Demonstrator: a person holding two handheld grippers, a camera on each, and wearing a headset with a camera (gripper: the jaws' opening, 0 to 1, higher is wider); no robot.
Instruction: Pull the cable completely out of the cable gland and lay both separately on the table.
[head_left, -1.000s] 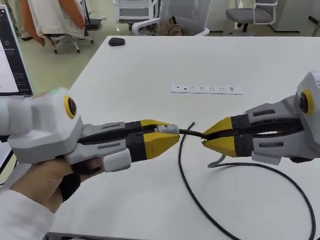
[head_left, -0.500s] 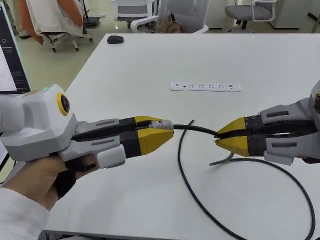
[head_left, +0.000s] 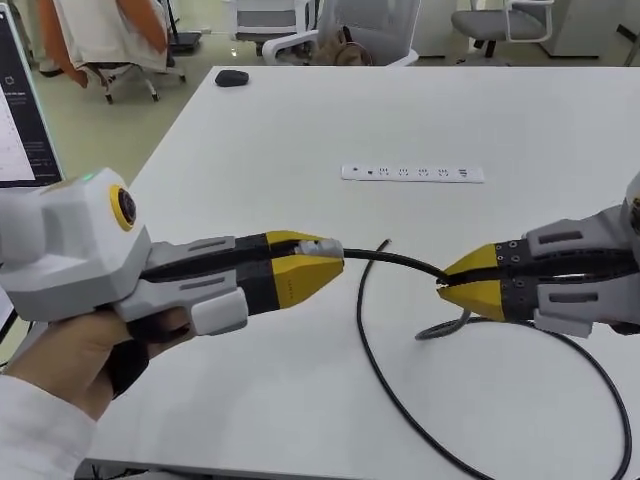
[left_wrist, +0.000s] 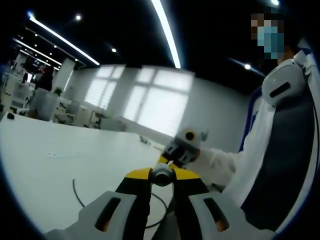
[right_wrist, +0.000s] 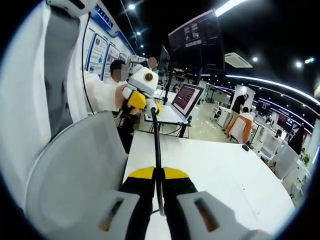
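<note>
head view / left tongs (head_left: 338, 262): pressed together on the cable gland (head_left: 318, 250), a grey piece at the yellow tips; a hand (head_left: 70, 360) holds the grip.
head view / right tongs (head_left: 446, 283): pinching the cable (head_left: 395, 259); tips face the left tongs' tips, apart from them, both held above the desk (head_left: 300, 130).
head view / cable: black, runs straight from the cable gland across the gap into the right tongs. The slack lies in a wide loop on the desk below both tongs, with one loose end just under the stretched span.
head view / power strip (head_left: 412, 173): white, flat on the desk beyond the gap between the tongs.
left gripper view / left tongs (left_wrist: 162, 172): yellow tips shut around the cable gland (left_wrist: 163, 175), round and grey between them. Picture is soft here, so the cable is probably still seated in it, not certain.
left gripper view / right tongs (left_wrist: 166, 159): straight ahead of the left tips, pointing back at them.
left gripper view / cable (left_wrist: 77, 192): slack curve on the desk, left of and below the tips.
right gripper view / right tongs (right_wrist: 156, 174): tips clamped on the cable (right_wrist: 157, 142), which goes straight ahead to the left tongs (right_wrist: 145, 106).
right gripper view / monitor (right_wrist: 186, 99): lit, just right of and behind the left tongs.
</note>
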